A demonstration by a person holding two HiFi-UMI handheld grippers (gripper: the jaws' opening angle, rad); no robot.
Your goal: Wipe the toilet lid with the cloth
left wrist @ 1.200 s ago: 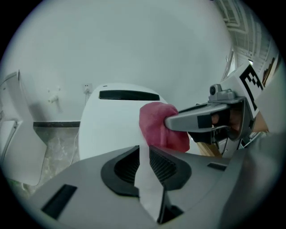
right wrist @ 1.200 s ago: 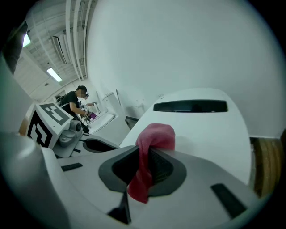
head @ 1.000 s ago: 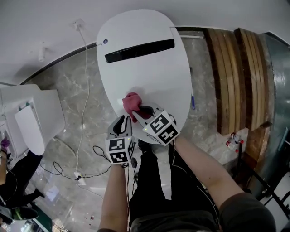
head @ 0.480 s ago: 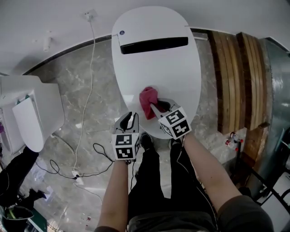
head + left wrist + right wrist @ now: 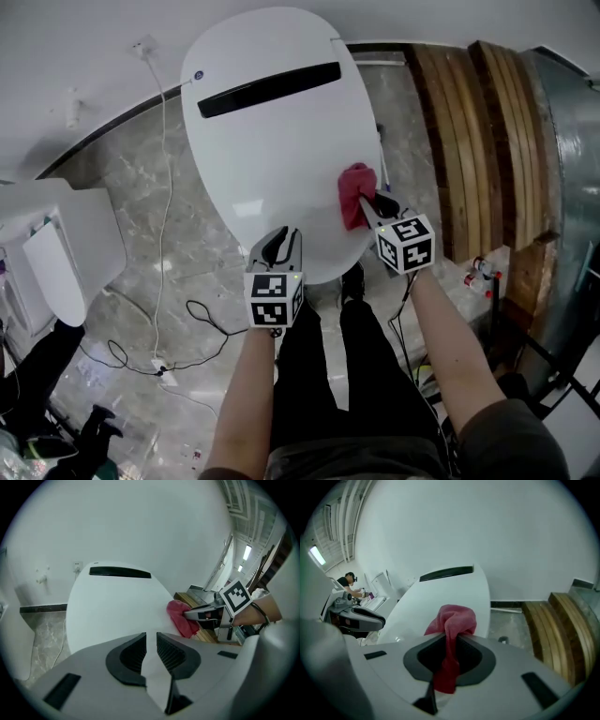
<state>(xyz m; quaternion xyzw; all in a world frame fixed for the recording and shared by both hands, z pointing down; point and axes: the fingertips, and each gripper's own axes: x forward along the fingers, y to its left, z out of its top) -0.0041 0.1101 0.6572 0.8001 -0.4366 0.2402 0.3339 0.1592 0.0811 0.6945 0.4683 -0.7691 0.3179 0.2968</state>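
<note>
While the red cloth (image 5: 354, 192) was clamped between the jaws of the right gripper (image 5: 371, 206), it was pressed onto the white toilet lid (image 5: 272, 141) near its 4 o'clock edge in the head view. The left gripper (image 5: 279, 246) was held over the lid's 6 o'clock rim, jaws parted narrowly, nothing gripped. Wooden slats (image 5: 469, 141) were seen at 3 o'clock.

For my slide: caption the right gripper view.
Right gripper shut on red cloth over the white toilet lid.

At right edge of toilet lid (image 5: 272, 141), cloth (image 5: 355, 193); planks (image 5: 469, 141) further right
</note>
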